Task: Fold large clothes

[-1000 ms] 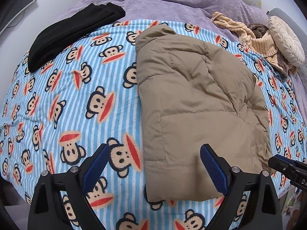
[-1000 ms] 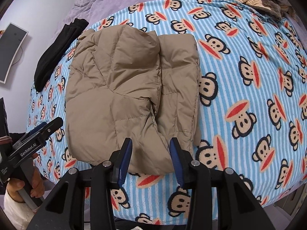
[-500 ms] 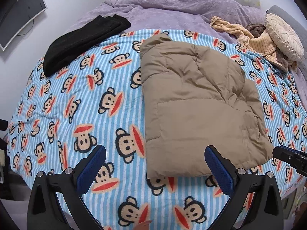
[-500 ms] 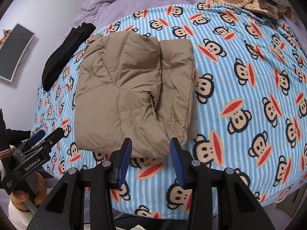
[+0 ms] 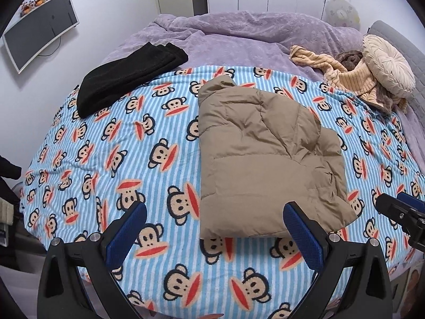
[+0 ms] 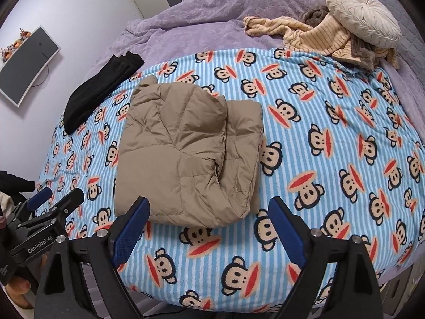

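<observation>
A tan puffer jacket [image 5: 260, 156] lies folded into a compact rectangle on the blue striped monkey-print blanket [image 5: 111, 159]; in the right wrist view the jacket [image 6: 186, 156] sits left of centre. My left gripper [image 5: 216, 228] is open, held back from the jacket's near edge with nothing between its blue pads. My right gripper [image 6: 209, 226] is open too, just short of the jacket's near edge. The right gripper [image 5: 403, 215] shows at the right edge of the left wrist view, and the left gripper [image 6: 50, 207] at the left of the right wrist view, held by a hand.
A folded black garment [image 5: 127, 77] lies at the blanket's far left corner. A purple duvet [image 5: 239, 40] covers the far bed. Beige striped clothes [image 5: 345, 74] and a round cream cushion [image 5: 387, 63] sit far right. A monitor [image 5: 39, 26] hangs on the left wall.
Both grippers have pulled back and up from the jacket, so more of the bed shows. The right gripper's fingers have spread from narrow to wide. The jacket has not moved.
</observation>
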Demonstrator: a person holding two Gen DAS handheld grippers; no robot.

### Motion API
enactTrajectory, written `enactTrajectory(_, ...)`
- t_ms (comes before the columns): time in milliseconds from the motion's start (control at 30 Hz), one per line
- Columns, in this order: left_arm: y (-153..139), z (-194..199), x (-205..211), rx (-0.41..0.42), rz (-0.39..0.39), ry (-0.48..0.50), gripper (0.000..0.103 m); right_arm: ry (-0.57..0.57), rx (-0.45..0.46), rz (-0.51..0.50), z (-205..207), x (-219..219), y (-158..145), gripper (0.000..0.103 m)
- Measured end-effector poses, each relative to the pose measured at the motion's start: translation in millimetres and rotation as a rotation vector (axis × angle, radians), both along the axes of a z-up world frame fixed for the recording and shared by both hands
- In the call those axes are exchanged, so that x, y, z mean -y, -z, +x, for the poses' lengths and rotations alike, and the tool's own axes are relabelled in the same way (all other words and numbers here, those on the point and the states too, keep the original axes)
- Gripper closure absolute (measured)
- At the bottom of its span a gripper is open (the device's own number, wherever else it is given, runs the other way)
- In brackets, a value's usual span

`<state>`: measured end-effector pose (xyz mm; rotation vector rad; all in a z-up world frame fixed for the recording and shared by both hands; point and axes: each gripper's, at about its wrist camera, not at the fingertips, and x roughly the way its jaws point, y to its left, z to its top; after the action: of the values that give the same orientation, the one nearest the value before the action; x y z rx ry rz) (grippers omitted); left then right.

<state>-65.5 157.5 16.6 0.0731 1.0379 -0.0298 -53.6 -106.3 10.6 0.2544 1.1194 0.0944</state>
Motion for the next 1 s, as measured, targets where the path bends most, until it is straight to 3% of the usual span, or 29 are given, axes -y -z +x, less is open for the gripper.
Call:
enactTrajectory(33,-3,-1,0,0.003,-0.004,-0.001,0.000,0.003,0.014,-0.007,-1,0,-4,0.009)
enactTrajectory(67,-5,-2,0,0.005,-0.008,-0.003,0.000,0.007,0.027,-0.012,-1,0,-8,0.000)
enactTrajectory(367,-20,-7,-5,0.028,-0.025,-0.030,0.000,0.015,0.064,-0.042,-3,-1,-28,0.000)
enactTrajectory(1000,-25,-9,-7,0.031,-0.021,-0.039,0.000,0.023,0.060,-0.044,-5,-5,-30,0.000)
